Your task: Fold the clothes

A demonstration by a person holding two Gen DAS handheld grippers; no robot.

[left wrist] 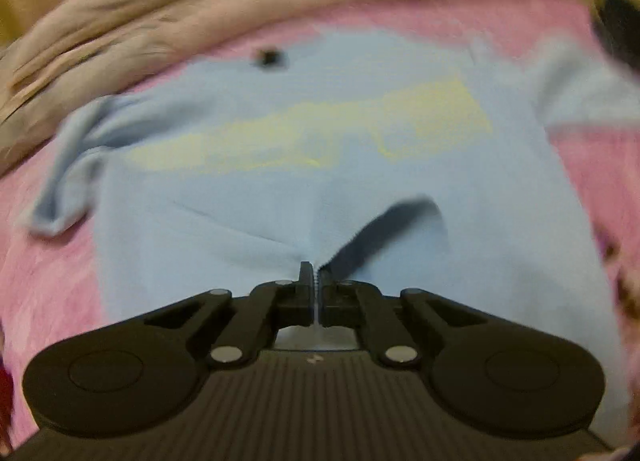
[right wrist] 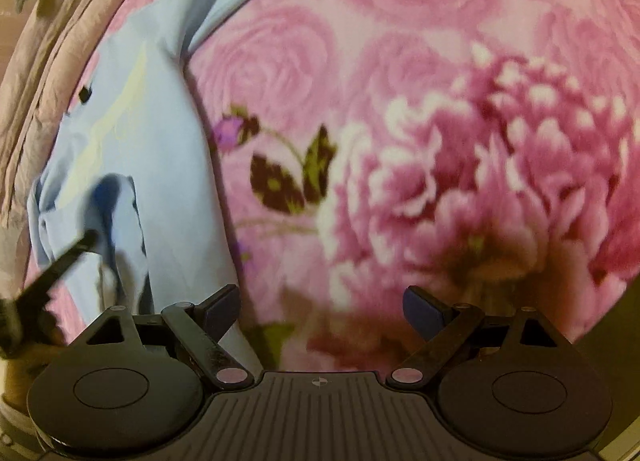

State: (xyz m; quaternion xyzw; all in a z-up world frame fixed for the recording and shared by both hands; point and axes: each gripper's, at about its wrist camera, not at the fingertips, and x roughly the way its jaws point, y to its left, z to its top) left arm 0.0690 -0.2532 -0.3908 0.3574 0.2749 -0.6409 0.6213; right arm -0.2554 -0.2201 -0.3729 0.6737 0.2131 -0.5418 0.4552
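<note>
The light blue T-shirt (left wrist: 280, 189) is lying spread flat on a pink floral blanket (right wrist: 440, 101), its pale yellow print (left wrist: 320, 133) facing up and a small dark mark (left wrist: 269, 57) sitting near its far edge. One sleeve (left wrist: 64, 165) is reaching out to the left and the other to the right. Beyond the shirt's far side, a rumpled beige cloth (left wrist: 160, 13) is lying along the blanket's edge.

The left gripper (left wrist: 316, 273) is pointing down at the shirt's near hem, its fingers (left wrist: 306, 277) pressed together and pinching a raised ridge of the blue fabric, which is lifting into a small fold with a dark shadow just to the right. In the right wrist view this same gripper is showing at the left, gripping the bunched cloth.

The right gripper (right wrist: 322, 311) is hovering over the bare blanket to the right of the shirt, its fingers (right wrist: 424, 311) standing wide apart with nothing between them, the left one just beside the shirt's edge.
</note>
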